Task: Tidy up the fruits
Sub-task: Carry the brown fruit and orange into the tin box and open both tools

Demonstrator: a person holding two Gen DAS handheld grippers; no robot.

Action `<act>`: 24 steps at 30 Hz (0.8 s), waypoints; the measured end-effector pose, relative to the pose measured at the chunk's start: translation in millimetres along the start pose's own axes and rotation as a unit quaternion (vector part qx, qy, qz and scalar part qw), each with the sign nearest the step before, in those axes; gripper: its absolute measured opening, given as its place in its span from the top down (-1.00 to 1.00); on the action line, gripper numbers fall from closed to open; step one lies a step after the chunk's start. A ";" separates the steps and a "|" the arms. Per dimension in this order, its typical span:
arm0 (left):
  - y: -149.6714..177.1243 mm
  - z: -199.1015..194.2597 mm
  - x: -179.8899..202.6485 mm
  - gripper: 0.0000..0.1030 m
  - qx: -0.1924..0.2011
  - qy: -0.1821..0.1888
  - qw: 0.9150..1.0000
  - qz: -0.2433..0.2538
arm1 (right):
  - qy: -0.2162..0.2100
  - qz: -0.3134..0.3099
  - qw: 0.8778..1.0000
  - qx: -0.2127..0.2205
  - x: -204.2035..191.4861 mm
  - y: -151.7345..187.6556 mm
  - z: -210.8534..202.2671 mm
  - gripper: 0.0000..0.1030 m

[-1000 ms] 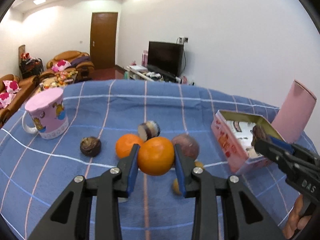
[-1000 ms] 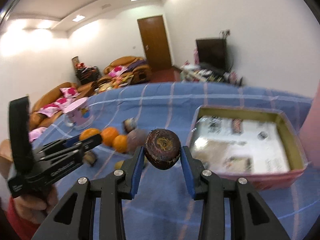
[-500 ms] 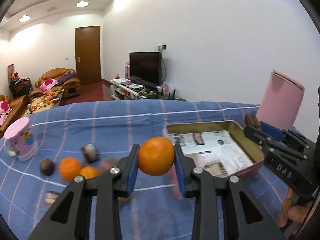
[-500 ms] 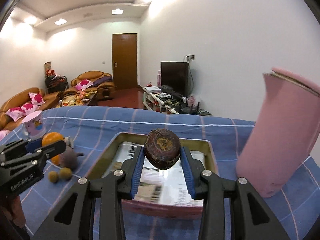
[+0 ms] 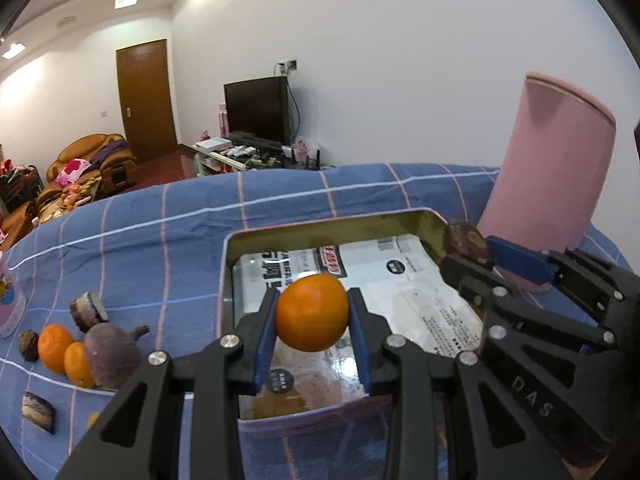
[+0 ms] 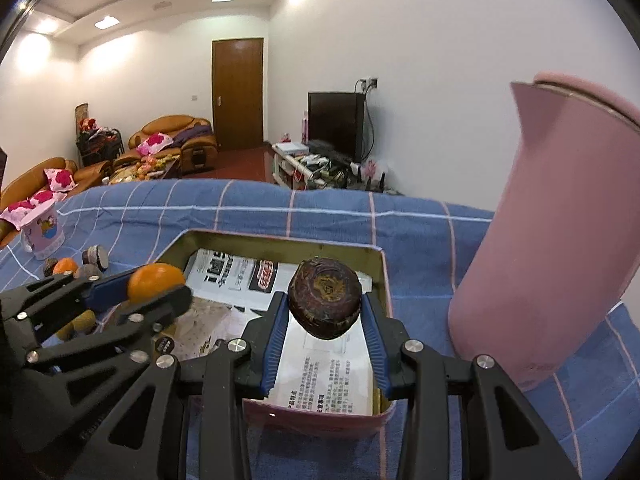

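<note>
My left gripper (image 5: 312, 320) is shut on an orange (image 5: 311, 312) and holds it above the near left part of the open pink tin (image 5: 280, 236). My right gripper (image 6: 325, 312) is shut on a dark brown wrinkled fruit (image 6: 325, 303) above the tin's near right part (image 6: 382, 280). The tin holds only printed paper. Each gripper shows in the other's view: the right gripper (image 5: 472, 256) and the left gripper (image 6: 156, 284). More fruits lie on the blue cloth at the left: two oranges (image 5: 60, 350), a brownish fruit (image 5: 112, 352) and dark pieces (image 5: 88, 310).
A tall pink cylinder (image 5: 548, 204) stands right of the tin, also in the right wrist view (image 6: 560, 232). A pink cartoon mug (image 6: 42, 234) stands far left. The blue checked cloth (image 5: 160, 248) covers the table.
Both grippers carried their fruits rightward from the fruit pile and came in over the tin, side by side and lower above it. Both grips stayed shut.
</note>
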State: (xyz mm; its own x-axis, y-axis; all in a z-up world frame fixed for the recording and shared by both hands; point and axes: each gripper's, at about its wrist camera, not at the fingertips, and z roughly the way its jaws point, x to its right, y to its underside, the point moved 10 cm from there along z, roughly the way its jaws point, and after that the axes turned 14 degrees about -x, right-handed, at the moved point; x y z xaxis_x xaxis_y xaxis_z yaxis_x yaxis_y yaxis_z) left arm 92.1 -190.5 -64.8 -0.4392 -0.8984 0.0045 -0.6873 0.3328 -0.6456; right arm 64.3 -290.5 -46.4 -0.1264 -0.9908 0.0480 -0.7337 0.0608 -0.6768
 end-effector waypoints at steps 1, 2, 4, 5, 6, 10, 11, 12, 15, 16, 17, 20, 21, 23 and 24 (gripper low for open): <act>0.2 1.1 0.2 0.32 -0.002 0.000 1.000 0.001 | 0.000 -0.001 1.000 -0.005 -0.3 0.9 2.5 0.23; 0.9 2.1 -0.2 0.32 -0.005 0.000 1.000 0.001 | 0.000 -0.002 1.000 -0.009 -1.2 2.2 3.8 0.23; 2.1 4.0 -1.6 0.32 -0.011 0.002 1.000 0.000 | -0.007 0.001 1.000 -0.016 -2.8 4.8 5.8 0.23; 2.0 5.5 -0.3 0.32 -0.013 -0.001 1.000 0.001 | -0.011 0.003 1.000 -0.020 -3.3 5.6 7.2 0.23; 2.1 6.1 0.1 0.32 -0.014 -0.003 1.000 0.002 | -0.015 0.005 1.000 -0.025 -3.4 7.1 9.0 0.23; 2.4 7.5 1.9 0.32 -0.017 -0.003 1.000 0.005 | -0.019 0.005 0.999 -0.036 -6.8 9.9 14.0 0.23; 2.9 7.8 1.9 0.32 -0.018 -0.003 1.000 0.005 | -0.020 0.005 0.999 -0.039 -7.2 10.5 15.1 0.23; 2.8 10.5 2.5 0.32 -0.021 -0.001 1.000 0.005 | -0.021 0.006 0.999 -0.042 -7.0 11.3 15.7 0.23; 3.3 14.2 2.8 0.32 -0.028 0.003 1.000 0.004 | -0.023 0.009 0.999 -0.044 -6.5 12.0 17.0 0.23; 2.7 15.2 2.6 0.32 -0.031 0.004 0.999 0.003 | -0.025 0.010 0.999 -0.046 -6.8 11.9 18.4 0.23; 3.2 16.4 2.2 0.32 -0.034 0.005 0.999 0.002 | -0.028 0.011 0.998 -0.049 -7.1 12.1 19.8 0.23; 4.4 20.8 1.0 0.32 -0.043 0.008 0.999 -0.003 | -0.039 0.015 0.998 -0.054 -8.1 12.3 21.7 0.23; 5.2 22.2 0.5 0.32 -0.046 0.008 0.999 -0.004 | -0.042 0.015 0.997 -0.055 -8.6 12.5 22.2 0.23; 6.4 24.0 -0.7 0.32 -0.051 0.008 0.999 -0.007 | -0.046 0.015 0.997 -0.057 -9.8 13.2 22.7 0.23; 6.5 24.4 -1.1 0.32 -0.051 0.007 0.999 -0.009 | -0.049 0.015 0.997 -0.058 -10.4 13.3 23.1 0.23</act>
State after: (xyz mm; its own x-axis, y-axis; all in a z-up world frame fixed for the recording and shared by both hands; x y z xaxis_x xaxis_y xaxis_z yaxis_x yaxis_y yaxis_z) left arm 102.2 -194.3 -87.6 -0.4344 -0.9004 0.0259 -0.7502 0.3457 -0.5636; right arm 71.3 -282.2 -72.9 -0.0880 -0.9950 -0.0479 -0.8038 0.0993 -0.5865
